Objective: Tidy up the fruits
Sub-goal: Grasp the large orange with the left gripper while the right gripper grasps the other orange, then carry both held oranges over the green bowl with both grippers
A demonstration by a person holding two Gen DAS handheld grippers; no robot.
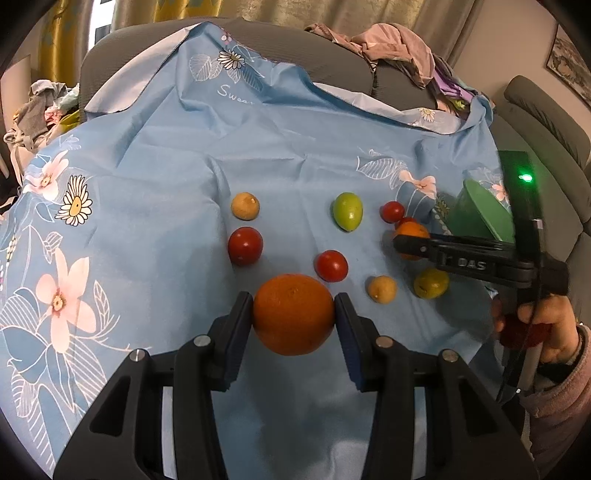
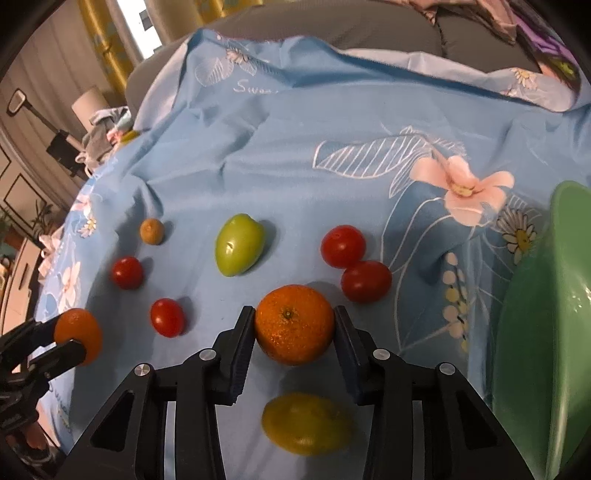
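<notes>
Gripping one orange each, both grippers hovered over the blue floral cloth (image 1: 155,206). The left gripper (image 1: 294,314) had its jaws pressed on a large orange (image 1: 294,314) at lower centre of its view; the right gripper (image 2: 294,325) had its jaws clamped on a smaller orange (image 2: 294,325). Cherry tomatoes (image 2: 343,246), a green tomato (image 2: 239,244) and a green bowl (image 2: 546,332) at right edge lay around.

This is a home, a lived-in sitting room. A grey sofa (image 1: 229,48) runs along the top of the frame, with a blue flowered cloth (image 1: 258,147) draped over it. Crumpled clothes (image 1: 388,44) lie heaped on its back at upper right, and more laundry (image 1: 44,107) piles up at the left edge. Yellow patterned curtains (image 1: 62,33) hang at upper left, and a framed picture (image 1: 570,68) hangs on the wall at upper right.
</notes>
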